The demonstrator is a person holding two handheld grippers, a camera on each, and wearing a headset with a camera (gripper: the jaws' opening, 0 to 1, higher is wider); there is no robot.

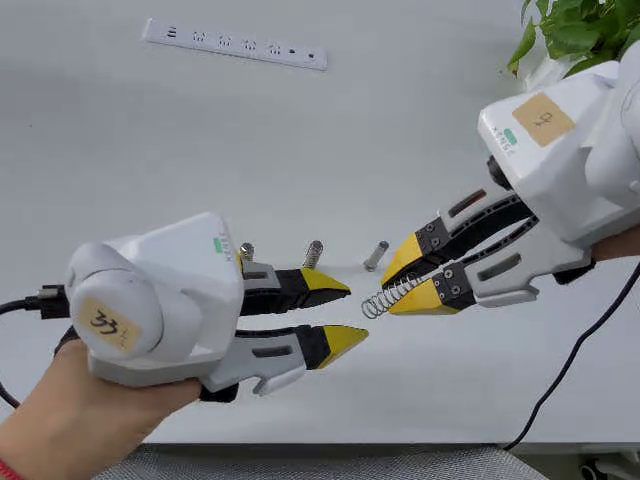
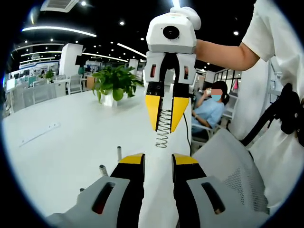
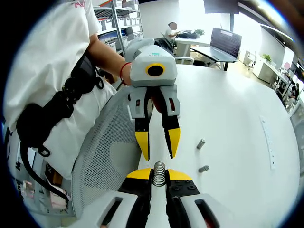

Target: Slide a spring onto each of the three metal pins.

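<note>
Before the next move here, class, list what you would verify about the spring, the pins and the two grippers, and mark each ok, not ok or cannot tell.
1. Spring held: ok. The right gripper is shut on the spring, with part of it sticking out free.
2. Left gripper ready: ok. It is open, with nothing between its jaws.
3. Spring aimed at a pin: not ok. Its free end points toward the left gripper.
4. Three pins present: ok. They are on the table, beyond the grippers.
5. Pins bare: cannot tell, too small.
</note>
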